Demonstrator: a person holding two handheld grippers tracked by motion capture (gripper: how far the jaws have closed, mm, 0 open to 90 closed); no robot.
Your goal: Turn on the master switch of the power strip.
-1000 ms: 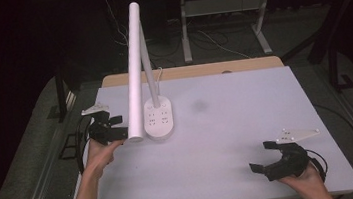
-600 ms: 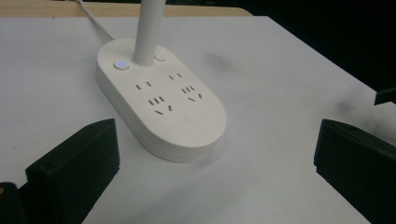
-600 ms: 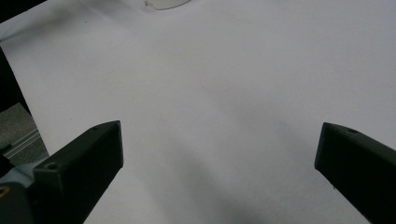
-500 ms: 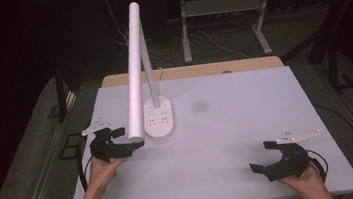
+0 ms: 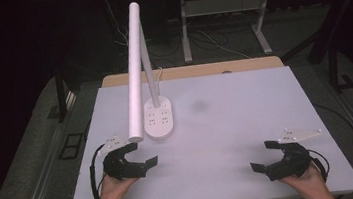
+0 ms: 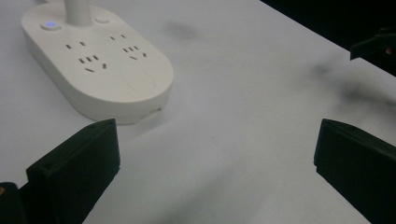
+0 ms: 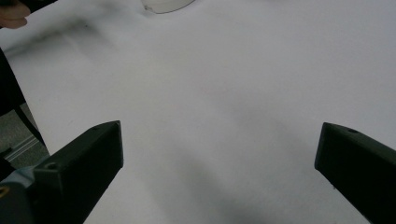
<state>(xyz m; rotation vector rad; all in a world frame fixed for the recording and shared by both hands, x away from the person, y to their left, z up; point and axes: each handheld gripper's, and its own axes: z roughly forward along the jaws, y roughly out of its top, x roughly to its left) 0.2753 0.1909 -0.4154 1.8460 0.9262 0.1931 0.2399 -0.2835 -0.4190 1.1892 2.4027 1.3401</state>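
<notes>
Backed off: my left gripper [image 5: 138, 154] has slid from the lamp base [image 5: 159, 117] toward frame's lower left, jaws wide, empty. Lamp upright, centre-left of table [image 5: 247, 121]; right gripper [image 5: 266, 155] idle, open too.

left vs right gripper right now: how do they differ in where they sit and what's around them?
The left gripper sits at the table's near left, just short of the lamp base and under the lamp head; the right gripper sits at the near right, well away from the lamp. The left gripper's view takes in the base's sockets and a lit blue button; the right gripper's looks across bare white table. Both are open, hold nothing, and point inward.
</notes>
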